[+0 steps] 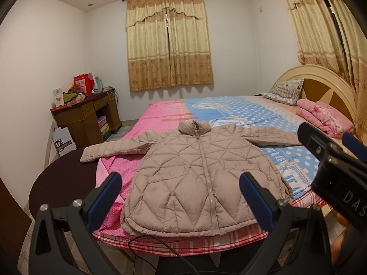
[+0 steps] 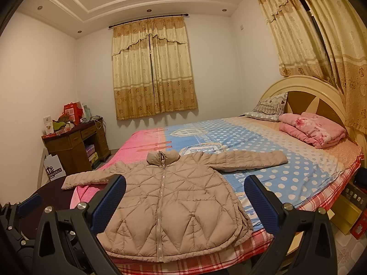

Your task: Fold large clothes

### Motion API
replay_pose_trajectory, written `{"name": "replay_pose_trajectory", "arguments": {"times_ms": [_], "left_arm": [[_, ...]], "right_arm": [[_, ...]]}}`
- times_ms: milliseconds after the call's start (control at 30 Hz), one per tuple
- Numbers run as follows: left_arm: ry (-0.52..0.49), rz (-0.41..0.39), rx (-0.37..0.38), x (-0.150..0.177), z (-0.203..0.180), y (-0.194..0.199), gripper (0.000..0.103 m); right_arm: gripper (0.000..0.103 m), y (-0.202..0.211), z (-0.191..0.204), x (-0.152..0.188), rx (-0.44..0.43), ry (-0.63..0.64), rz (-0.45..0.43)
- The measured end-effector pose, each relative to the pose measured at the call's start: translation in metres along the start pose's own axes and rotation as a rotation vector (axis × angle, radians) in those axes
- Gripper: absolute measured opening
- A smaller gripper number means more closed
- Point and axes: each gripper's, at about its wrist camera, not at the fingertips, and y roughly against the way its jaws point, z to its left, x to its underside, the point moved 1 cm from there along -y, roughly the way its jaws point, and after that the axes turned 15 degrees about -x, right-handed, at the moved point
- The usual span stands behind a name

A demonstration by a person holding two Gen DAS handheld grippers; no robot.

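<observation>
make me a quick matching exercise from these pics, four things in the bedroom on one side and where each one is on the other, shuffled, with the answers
Things:
1. beige puffer jacket
2. folded pink blanket
3. patterned pillow
4. red gift bag

Places:
A. on the wooden desk in the far corner
B. leaning against the headboard
C. spread flat at the near edge of the bed, zipped
D. on the bed beside the pillow, near the headboard

Pairs: 1-C, 2-D, 3-B, 4-A

jacket (image 1: 197, 174): I see beige quilted cloth, puffy, faint sheen.
bed sheet (image 1: 263, 114): I see matt printed cotton.
left gripper (image 1: 181, 197): matt black plastic, ribbed blue rubber pads, shiny metal bolts.
dresser (image 1: 87, 116): dark wood, dull varnish.
</observation>
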Motion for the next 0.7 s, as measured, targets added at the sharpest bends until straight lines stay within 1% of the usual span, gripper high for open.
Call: {"name": "replay_pose_trajectory", "arguments": {"times_ms": [700], "left_arm": [[-0.001,0.008,0.002,0.0026,0.0003,-0.0014,0.103]], "right_arm": [[0.102,-0.0021,0.0017,0.0023,-0.005,-0.005,0.013]]}}
